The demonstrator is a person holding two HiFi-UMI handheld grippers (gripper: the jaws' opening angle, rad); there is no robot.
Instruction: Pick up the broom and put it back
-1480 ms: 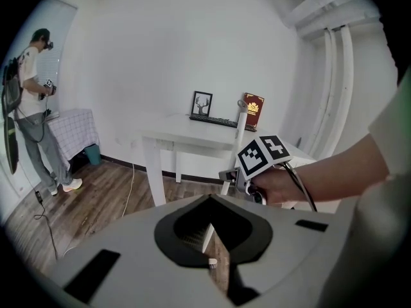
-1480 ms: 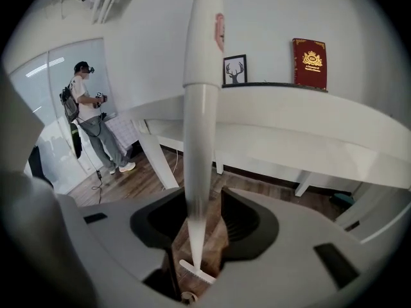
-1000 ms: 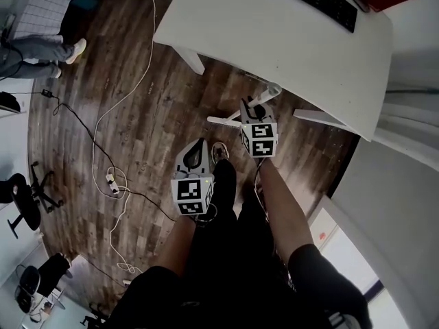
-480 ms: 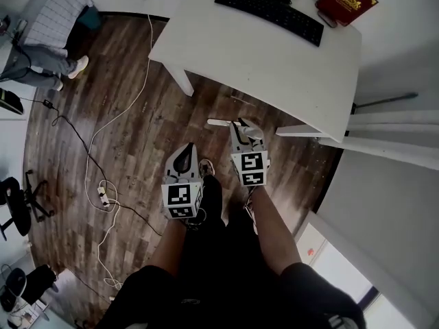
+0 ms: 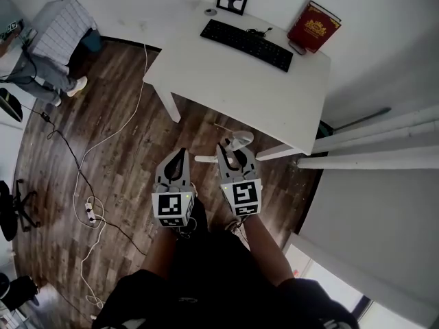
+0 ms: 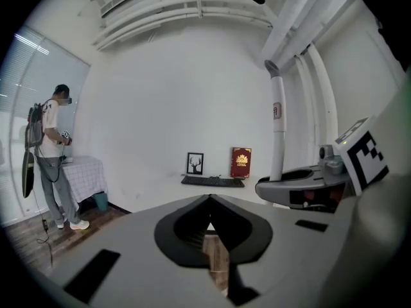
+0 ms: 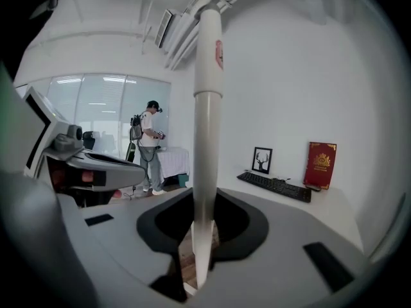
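Near the white bench [image 5: 226, 81], we held the broom [image 7: 207, 108] by its stick, standing up, pinched tight in our right tool [image 7: 205, 194]. Our left tool [image 6: 210, 204] was closed, with nothing in it.

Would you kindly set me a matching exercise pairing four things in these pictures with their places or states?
Things:
1 broom handle
2 keyboard
3 red book
4 left gripper

Places or states:
A shut, nothing between its jaws
B lying flat on the white desk
C clamped upright in the right gripper
D standing upright at the desk's far corner

Pairs: 1-C; 2-B; 3-D; 4-A.
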